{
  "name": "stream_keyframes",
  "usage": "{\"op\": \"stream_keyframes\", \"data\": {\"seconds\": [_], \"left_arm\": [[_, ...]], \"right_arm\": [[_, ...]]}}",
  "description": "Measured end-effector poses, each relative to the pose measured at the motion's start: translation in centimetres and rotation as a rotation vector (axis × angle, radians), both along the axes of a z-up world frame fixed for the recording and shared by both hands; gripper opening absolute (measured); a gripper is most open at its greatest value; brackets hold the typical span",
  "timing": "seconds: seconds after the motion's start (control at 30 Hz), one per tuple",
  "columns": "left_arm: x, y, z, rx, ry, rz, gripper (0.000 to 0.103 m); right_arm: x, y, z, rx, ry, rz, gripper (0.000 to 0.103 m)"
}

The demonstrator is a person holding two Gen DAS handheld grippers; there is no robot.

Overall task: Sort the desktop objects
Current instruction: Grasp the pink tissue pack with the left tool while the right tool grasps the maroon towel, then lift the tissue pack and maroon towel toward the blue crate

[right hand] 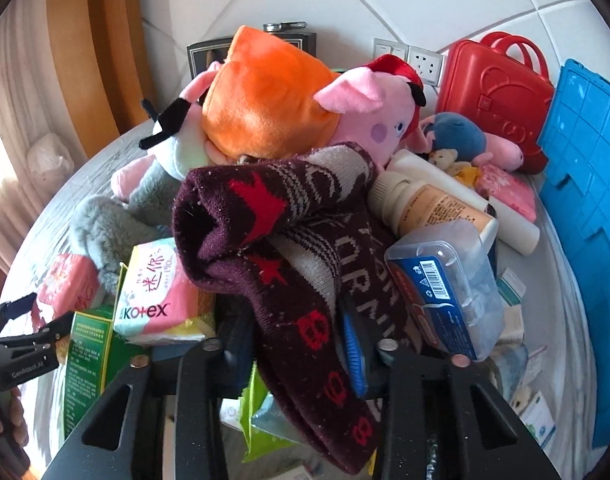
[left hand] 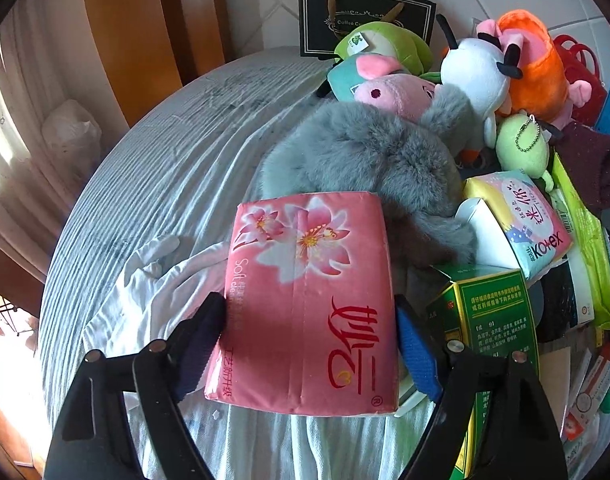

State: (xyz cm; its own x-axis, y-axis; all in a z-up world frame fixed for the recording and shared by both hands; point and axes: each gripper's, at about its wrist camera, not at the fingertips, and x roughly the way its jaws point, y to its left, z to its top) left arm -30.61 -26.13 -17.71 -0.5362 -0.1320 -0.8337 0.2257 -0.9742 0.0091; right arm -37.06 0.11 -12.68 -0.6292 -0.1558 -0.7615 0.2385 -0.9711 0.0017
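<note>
My left gripper [left hand: 311, 316] is shut on a pink tissue pack [left hand: 305, 280] with flower print, its dark pad on the pack's left edge and its blue pad on the right edge. The pack hangs over the striped bedsheet [left hand: 165, 160], in front of a grey furry plush [left hand: 365, 160]. In the right wrist view my right gripper [right hand: 293, 332] is shut on a maroon knitted sock [right hand: 273, 248] with red stars and grey bands, which drapes down between the fingers. The left gripper [right hand: 21, 340] shows at that view's left edge with the pink pack [right hand: 69, 284].
A heap covers the bed: plush toys [right hand: 265, 108], a Kotex pack [right hand: 153, 300], a green box [left hand: 493, 320], a pill bottle [right hand: 429, 204] and a clear plastic box [right hand: 449, 292]. Behind stand a red case [right hand: 493, 92], a blue crate [right hand: 585, 200] and a black paper bag [left hand: 365, 12]. White cloth [left hand: 153, 280] lies left.
</note>
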Motion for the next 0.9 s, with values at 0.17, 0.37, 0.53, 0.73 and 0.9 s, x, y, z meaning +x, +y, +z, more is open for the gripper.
{"op": "stream_keyframes", "data": {"seconds": [0.17, 0.37, 0.53, 0.73, 0.9], "left_arm": [[2.0, 0.8, 3.9, -0.036, 0.111, 0.023, 0.081], [3.3, 3.1, 10.2, -0.037, 0.276, -0.010, 0.081], [4.5, 5.8, 14.3, -0.039, 0.385, -0.049, 0.081], [5.0, 8.3, 16.8, -0.022, 0.440, -0.112, 0.081], [5.4, 10.0, 18.2, -0.014, 0.473, -0.165, 0.081]], "right_arm": [[0.8, 1.0, 2.2, -0.041, 0.042, -0.006, 0.020], [2.9, 1.9, 6.8, -0.093, 0.154, 0.026, 0.018], [5.1, 2.3, 10.9, -0.099, 0.265, 0.042, 0.018], [7.5, 4.1, 15.2, -0.109, 0.368, 0.020, 0.018], [9.8, 6.0, 18.2, -0.096, 0.445, -0.023, 0.018]]}}
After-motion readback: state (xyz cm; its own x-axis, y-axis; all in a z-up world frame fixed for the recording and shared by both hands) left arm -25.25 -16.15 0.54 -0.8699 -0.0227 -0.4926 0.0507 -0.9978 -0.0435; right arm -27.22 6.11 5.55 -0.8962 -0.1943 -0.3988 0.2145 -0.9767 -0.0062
